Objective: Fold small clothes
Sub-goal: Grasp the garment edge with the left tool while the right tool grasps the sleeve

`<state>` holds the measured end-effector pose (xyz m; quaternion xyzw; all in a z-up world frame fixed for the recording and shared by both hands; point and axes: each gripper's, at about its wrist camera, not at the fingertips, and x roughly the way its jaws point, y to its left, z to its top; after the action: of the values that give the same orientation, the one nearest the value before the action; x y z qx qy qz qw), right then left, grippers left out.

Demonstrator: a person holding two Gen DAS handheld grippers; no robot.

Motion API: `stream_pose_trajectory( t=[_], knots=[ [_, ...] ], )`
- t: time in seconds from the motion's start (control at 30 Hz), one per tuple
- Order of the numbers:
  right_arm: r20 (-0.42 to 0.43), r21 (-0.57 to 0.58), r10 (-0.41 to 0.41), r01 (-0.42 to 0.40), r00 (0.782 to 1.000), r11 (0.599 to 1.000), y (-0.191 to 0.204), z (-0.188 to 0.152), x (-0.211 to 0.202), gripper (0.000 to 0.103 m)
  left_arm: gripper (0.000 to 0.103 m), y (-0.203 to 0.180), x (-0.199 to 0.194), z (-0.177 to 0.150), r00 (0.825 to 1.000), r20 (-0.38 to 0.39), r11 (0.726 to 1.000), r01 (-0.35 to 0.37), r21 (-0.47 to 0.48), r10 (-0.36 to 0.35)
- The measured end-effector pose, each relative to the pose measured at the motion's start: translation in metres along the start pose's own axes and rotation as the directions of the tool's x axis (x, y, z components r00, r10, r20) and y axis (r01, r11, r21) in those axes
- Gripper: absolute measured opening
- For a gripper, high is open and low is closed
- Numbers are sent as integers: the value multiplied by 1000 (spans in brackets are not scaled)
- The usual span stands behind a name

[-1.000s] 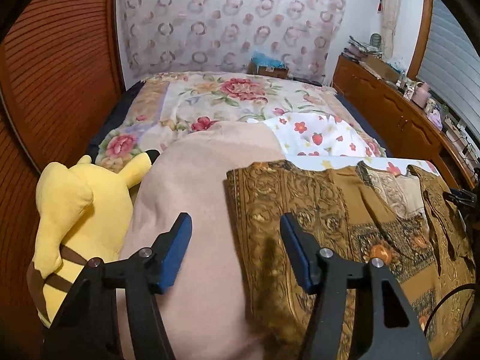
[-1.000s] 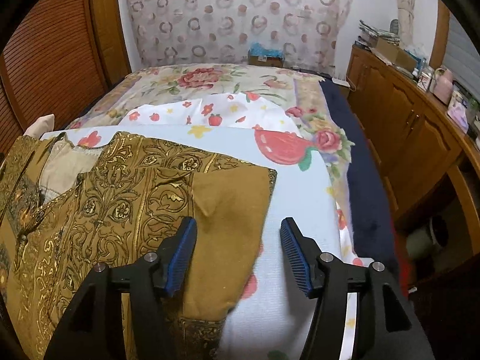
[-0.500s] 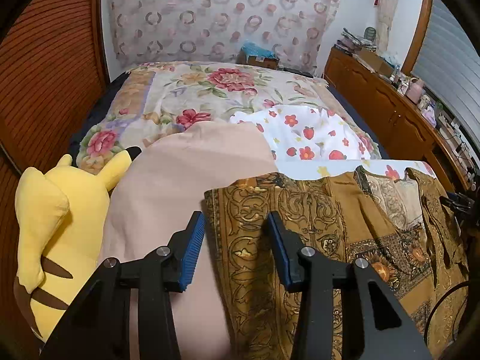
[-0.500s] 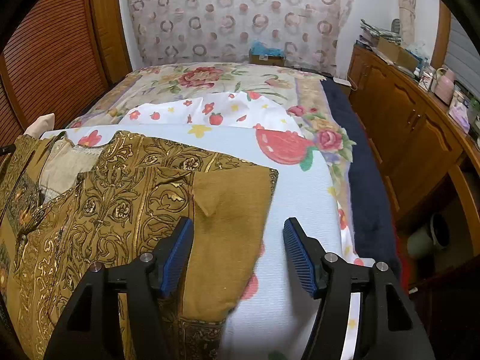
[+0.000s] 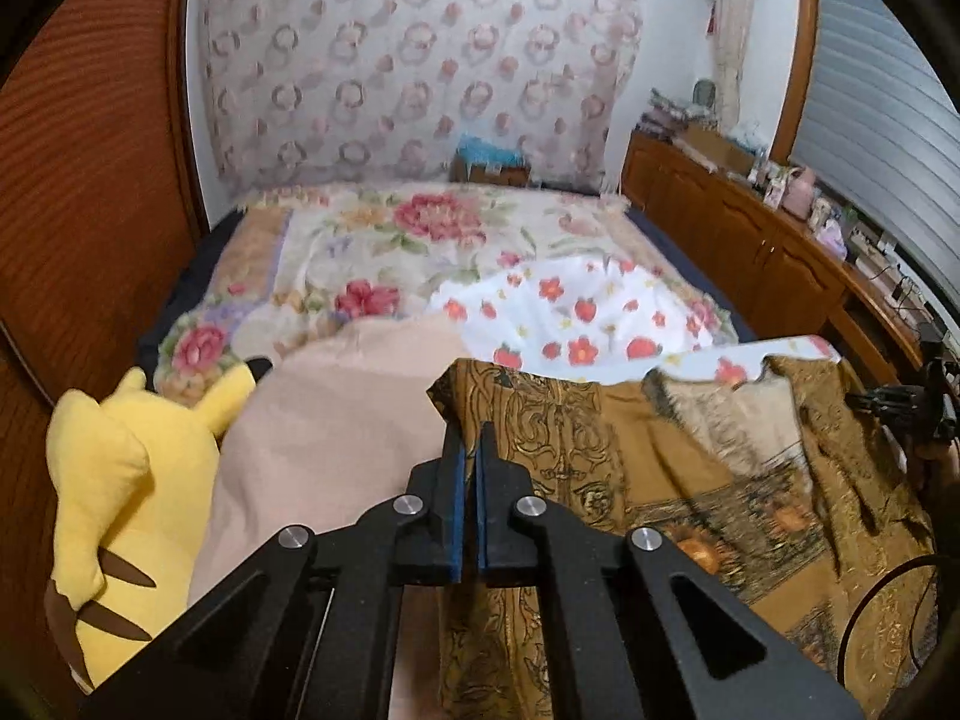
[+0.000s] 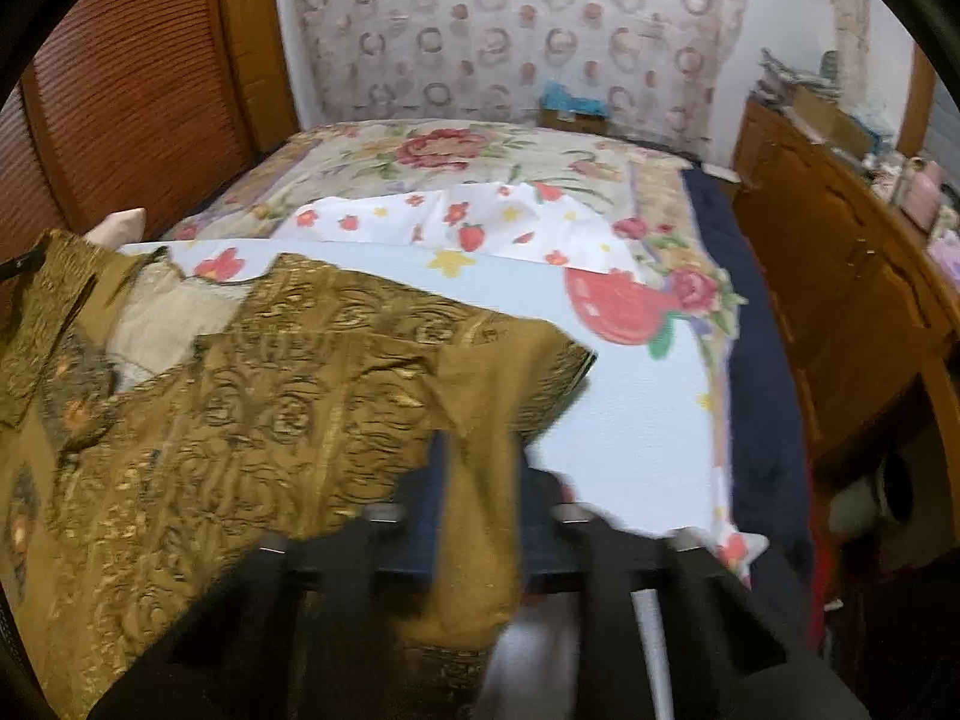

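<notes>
A brown and gold patterned shirt [image 5: 630,480] lies spread on the bed, collar toward the far side. My left gripper [image 5: 471,450] is shut on the shirt's left sleeve edge and holds it slightly raised. In the right wrist view the same shirt [image 6: 270,396] fills the left half. My right gripper [image 6: 477,468] is closed on the right sleeve, whose cloth hangs between the fingers and hides the pads; the view is blurred by motion.
A yellow plush toy [image 5: 114,480] and a beige pillow [image 5: 336,408] lie left of the shirt. A white strawberry-print sheet [image 6: 630,420] lies under it. A floral blanket [image 5: 420,240] covers the far bed. A wooden cabinet [image 6: 840,276] runs along the right.
Both grippers went from open to closed on the shirt's sleeve edges. The sleeves have lifted a little off the bed.
</notes>
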<state>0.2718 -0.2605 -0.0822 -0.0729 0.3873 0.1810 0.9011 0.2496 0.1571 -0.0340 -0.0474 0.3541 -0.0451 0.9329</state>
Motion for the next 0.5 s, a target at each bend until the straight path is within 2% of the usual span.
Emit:
stream_pose_trajectory(
  t=[0.13, 0.27, 0.5],
  knots=[
    [75, 28, -23, 21, 997, 999, -9, 0, -23, 4, 3, -5, -21, 5, 998, 58, 1000, -12, 5, 12],
    [199, 51, -29, 19, 980, 999, -11, 1, -68, 4, 3, -15, -50, 6, 994, 110, 1000, -9, 15, 7],
    [285, 16, -26, 22, 958, 1000, 11, -20, -123, 4, 3, -36, -90, -14, 987, 158, 998, 15, 55, -24]
  ],
)
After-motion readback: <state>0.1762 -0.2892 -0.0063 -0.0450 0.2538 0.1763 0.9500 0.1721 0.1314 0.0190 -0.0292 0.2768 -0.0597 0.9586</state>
